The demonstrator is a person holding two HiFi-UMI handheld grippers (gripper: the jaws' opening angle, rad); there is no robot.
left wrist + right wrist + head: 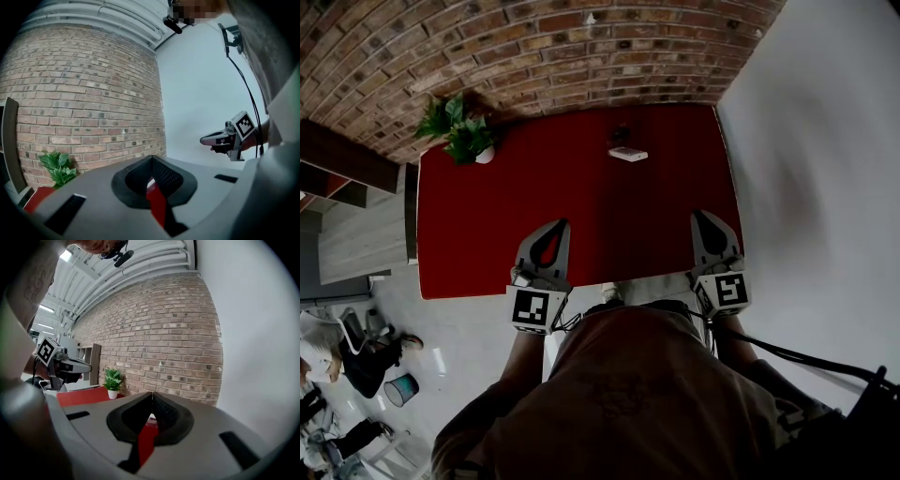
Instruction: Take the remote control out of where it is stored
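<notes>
Red tabletop (487, 234) fills the middle of the head view. Far across it lies a small white flat object (627, 154) with something dark (622, 135) just behind. I take that pair for the remote and its holder, though it is too small to tell which is which. The left gripper (560, 227) and right gripper (703, 217) hang over the near edge, well apart from the white object. So the task looks barely begun, with the reach in hand. A potted plant (459, 127) sits at the far left corner against the brick wall (534, 47), clear of a straight path. Nothing else on the table blocks the way.

From the left gripper view, the jaw tips meet and nothing sits between them. Only red table shows through the gap lower down. The other gripper floats off to the right, against the white wall (201, 93).

From the right gripper view, those jaws are likewise closed and empty, aimed over the table towards the brick. I judge the next move needs both carried forward to the white object. One pair of jaws must part before it can take the remote, and perhaps the other will steady the holder.
</notes>
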